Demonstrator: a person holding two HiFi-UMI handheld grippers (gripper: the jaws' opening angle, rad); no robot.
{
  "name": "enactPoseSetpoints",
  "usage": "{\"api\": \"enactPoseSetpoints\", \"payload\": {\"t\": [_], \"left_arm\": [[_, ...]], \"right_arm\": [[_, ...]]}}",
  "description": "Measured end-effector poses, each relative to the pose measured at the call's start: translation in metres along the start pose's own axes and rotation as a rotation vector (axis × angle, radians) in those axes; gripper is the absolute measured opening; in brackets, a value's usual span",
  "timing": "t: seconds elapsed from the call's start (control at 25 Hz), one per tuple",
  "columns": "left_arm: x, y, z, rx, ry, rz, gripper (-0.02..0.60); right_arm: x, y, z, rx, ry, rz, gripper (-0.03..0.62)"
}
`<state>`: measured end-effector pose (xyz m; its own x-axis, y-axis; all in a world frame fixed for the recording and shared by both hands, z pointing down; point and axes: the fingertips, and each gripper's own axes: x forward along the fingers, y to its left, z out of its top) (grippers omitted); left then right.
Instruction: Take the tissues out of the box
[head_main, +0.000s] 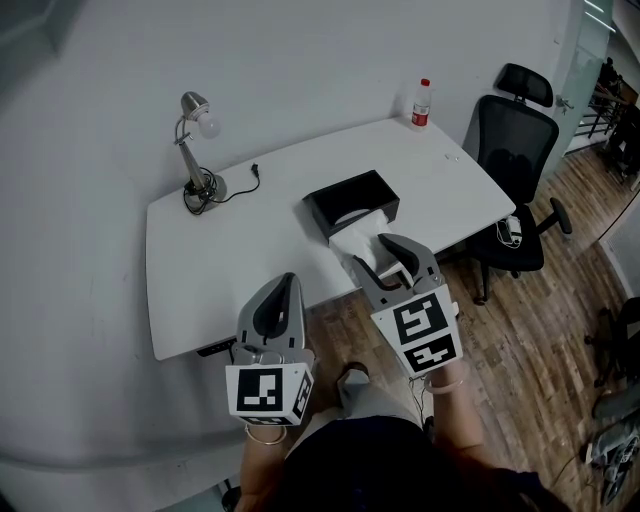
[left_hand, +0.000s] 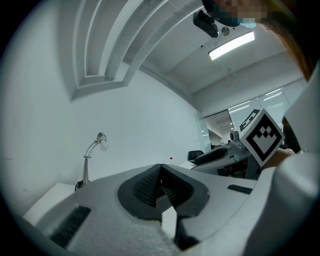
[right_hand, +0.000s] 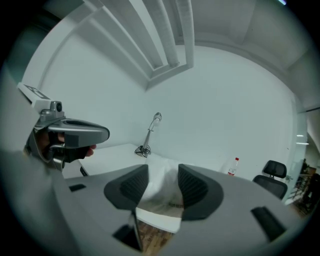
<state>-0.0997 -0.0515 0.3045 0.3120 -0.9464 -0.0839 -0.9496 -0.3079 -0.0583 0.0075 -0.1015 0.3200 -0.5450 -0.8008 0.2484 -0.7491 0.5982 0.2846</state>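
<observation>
A black tissue box (head_main: 345, 195) stands near the front of the white table (head_main: 220, 255). Just in front of it, at the table's edge, is a white bundle of tissues (head_main: 352, 243). My right gripper (head_main: 376, 256) has its jaws around that bundle. In the right gripper view the tissues (right_hand: 161, 172) fill the gap and touch both pads of the right gripper (right_hand: 163, 186). My left gripper (head_main: 284, 288) hangs off the table's front edge, left of the right one. Its jaws meet at the tips in the left gripper view (left_hand: 160, 172), with nothing between them.
A desk lamp (head_main: 195, 150) with its cord stands at the table's back left. A red-capped bottle (head_main: 422, 103) is at the far right corner. A black office chair (head_main: 515, 180) stands right of the table on wooden floor (head_main: 520, 330).
</observation>
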Motion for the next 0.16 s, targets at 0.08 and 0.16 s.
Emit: {"api": "enactPoseSetpoints", "payload": {"t": [0.08, 0.16], "left_arm": [[-0.0027, -0.0017, 0.0014, 0.003, -0.002, 0.000, 0.021], [-0.0055, -0.0037, 0.0029, 0.004, -0.006, 0.000, 0.021]], "right_arm": [[-0.0030, 0.0018, -0.0009, 0.000, 0.001, 0.002, 0.202], [-0.0060, 0.0036, -0.0022, -0.001, 0.003, 0.003, 0.196]]}}
